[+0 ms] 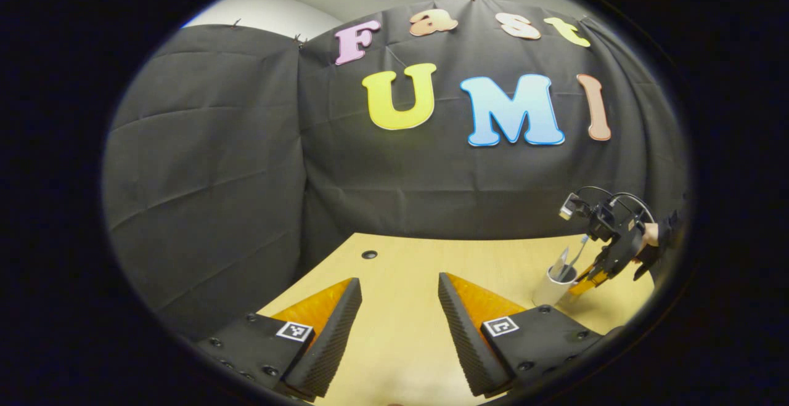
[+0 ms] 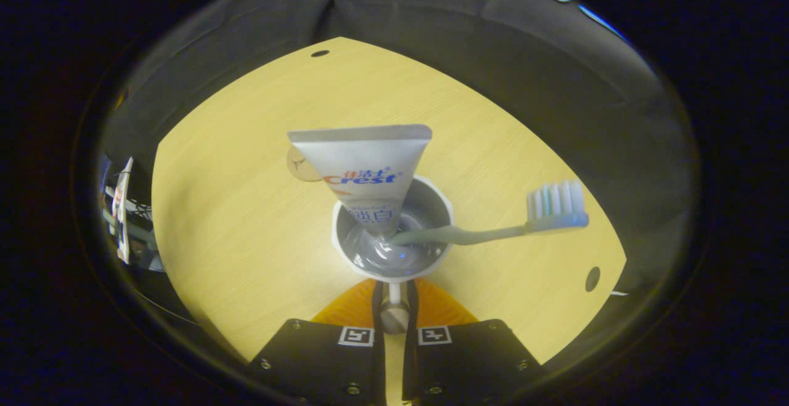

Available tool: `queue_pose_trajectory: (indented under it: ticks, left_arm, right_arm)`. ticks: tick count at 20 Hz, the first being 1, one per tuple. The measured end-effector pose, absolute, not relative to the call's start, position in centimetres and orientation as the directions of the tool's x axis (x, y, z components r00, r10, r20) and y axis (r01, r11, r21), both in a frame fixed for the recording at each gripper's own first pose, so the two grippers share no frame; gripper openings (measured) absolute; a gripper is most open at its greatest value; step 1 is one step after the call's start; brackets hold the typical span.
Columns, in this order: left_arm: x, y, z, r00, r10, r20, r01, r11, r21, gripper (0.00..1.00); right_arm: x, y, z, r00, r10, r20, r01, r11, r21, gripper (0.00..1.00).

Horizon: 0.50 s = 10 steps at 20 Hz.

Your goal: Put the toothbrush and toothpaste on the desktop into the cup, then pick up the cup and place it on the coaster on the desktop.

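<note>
Toothpaste tube and toothbrush already standing inside the white cup, tube upright with crimped end on top, brush leaning with bristles out over the rim. Right gripper closed on the cup's handle, fingers nearly together around it, at the near side of the cup. Cup on or just above the wooden desktop; cannot tell whether lifted. Round coaster partly hidden behind the tube, just beyond the cup. Left gripper with fingers wide apart, holding nothing, low over bare desktop, well apart from the cup. Loading apparently done; remaining: carrying the cup onto the coaster and letting go.
</note>
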<state>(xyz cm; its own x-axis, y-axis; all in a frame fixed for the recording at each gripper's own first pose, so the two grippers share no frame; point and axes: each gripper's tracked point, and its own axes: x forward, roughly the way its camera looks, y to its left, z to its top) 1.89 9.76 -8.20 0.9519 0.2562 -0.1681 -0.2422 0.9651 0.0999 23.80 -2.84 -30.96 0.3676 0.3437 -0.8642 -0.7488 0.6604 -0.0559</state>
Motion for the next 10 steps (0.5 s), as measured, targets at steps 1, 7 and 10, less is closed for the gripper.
queue_pose_trajectory:
  ticks: [1,7,10]
  left_arm:
    - [1.87,9.72,-8.17,0.952,0.255,-0.167,-0.241,0.965,0.099,0.85]
    - [1.66,9.26,-7.83,0.958,0.242,-0.154,-0.228,0.968,0.104,0.85]
    - [1.28,9.4,-7.72,0.959,0.242,-0.148,-0.228,0.968,0.105,0.83]
  right_arm:
    - [23.86,-2.8,-30.89,0.372,0.348,-0.861,-0.745,0.665,-0.054,0.11]
    - [23.94,-2.49,-30.7,0.388,0.369,-0.845,-0.742,0.668,-0.049,0.11]
    - [23.92,-2.26,-30.59,0.388,0.399,-0.831,-0.746,0.665,-0.029,0.11]
